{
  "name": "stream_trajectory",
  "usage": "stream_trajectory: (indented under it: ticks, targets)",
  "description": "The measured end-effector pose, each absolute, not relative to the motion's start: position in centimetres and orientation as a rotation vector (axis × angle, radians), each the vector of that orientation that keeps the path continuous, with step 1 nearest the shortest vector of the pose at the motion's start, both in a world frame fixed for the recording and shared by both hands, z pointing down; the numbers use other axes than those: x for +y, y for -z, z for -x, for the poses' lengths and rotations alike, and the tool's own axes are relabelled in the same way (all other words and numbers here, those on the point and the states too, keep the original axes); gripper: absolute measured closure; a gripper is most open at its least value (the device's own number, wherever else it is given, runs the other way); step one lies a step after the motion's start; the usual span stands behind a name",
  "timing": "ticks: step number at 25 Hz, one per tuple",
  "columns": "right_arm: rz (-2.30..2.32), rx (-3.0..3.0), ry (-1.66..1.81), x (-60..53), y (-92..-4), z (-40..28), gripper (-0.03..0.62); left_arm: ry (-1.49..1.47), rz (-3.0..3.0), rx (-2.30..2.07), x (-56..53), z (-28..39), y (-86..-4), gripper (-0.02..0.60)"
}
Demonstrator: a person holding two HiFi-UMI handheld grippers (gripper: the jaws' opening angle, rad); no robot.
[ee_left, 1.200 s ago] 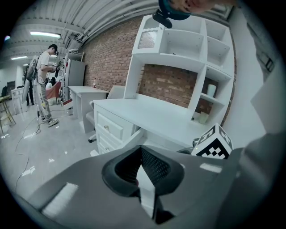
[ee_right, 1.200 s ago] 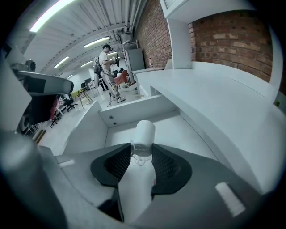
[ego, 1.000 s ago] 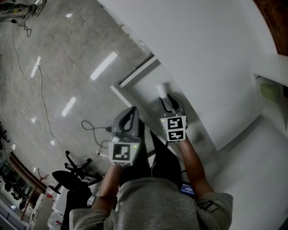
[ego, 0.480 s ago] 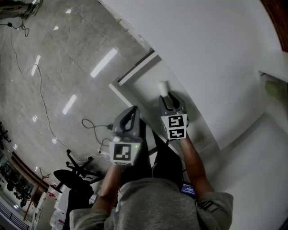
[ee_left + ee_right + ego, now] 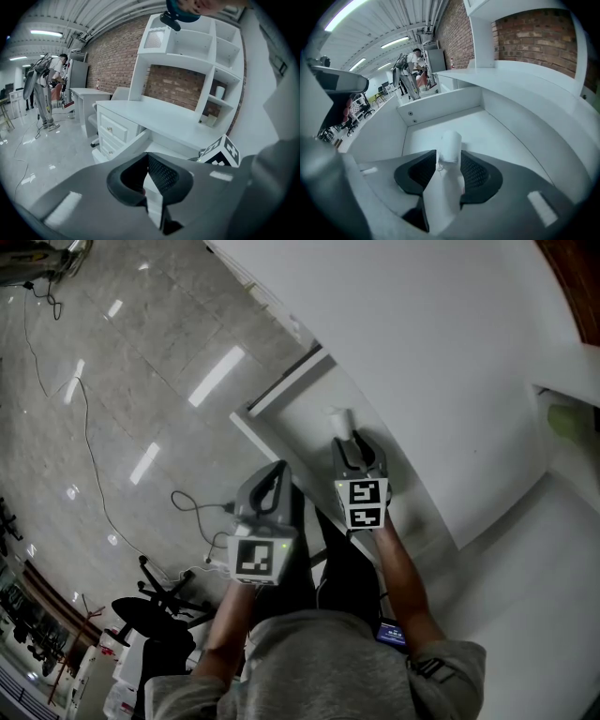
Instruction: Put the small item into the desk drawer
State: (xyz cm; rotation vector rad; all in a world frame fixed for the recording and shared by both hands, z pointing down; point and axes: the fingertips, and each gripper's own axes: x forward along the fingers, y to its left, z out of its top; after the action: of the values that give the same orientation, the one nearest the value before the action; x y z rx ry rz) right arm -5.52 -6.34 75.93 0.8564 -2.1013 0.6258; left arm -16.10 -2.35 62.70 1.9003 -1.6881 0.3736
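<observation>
Desk: The big white desk (image 5: pixel 450 352) fills the far and right part of the head view.
Drawer: The white drawer (image 5: pixel 281 432) is pulled out of the desk toward the person. It is wide open.
Right gripper: The right gripper (image 5: pixel 353 442) points down into the drawer, near its right side.
What just changed: The right gripper's jaws have just been opening wider. The small item (image 5: pixel 451 145) stands between the jaw tips, but the pads look like they have let go of it.
What that means: The item looks dropped off inside the drawer, so the putting-in part seems about done. The right gripper would next need to back out without knocking the item over. The drawer may need a push to close it.
Left gripper: The left gripper (image 5: pixel 277 471) hangs just left of the drawer, over the grey floor (image 5: pixel 122 381). Its jaws are closed together with nothing in them.
Small item, place: It sits on the drawer floor, at the tips of the right gripper.
Small item, look: It is little, white and round like a short tube, and it stands upright. It is white on white, so it is hard to see.
</observation>
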Motion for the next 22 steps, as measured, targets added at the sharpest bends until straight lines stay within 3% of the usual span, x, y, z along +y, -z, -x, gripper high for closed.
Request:
stream_trajectory:
  ticks: [11,22]
  targets:
    - [-0.936,-2.153,-0.578,-6.8,-70.9,5.5,0.433,-0.368,-1.986,-1.703,-2.1,16.1,-58.2,0.569]
    - [-1.134,-2.257,-0.465,-7.5,-60.2,3.5,0.477,-0.340,-2.156,-1.709,-2.2,14.4,-50.7,0.569]
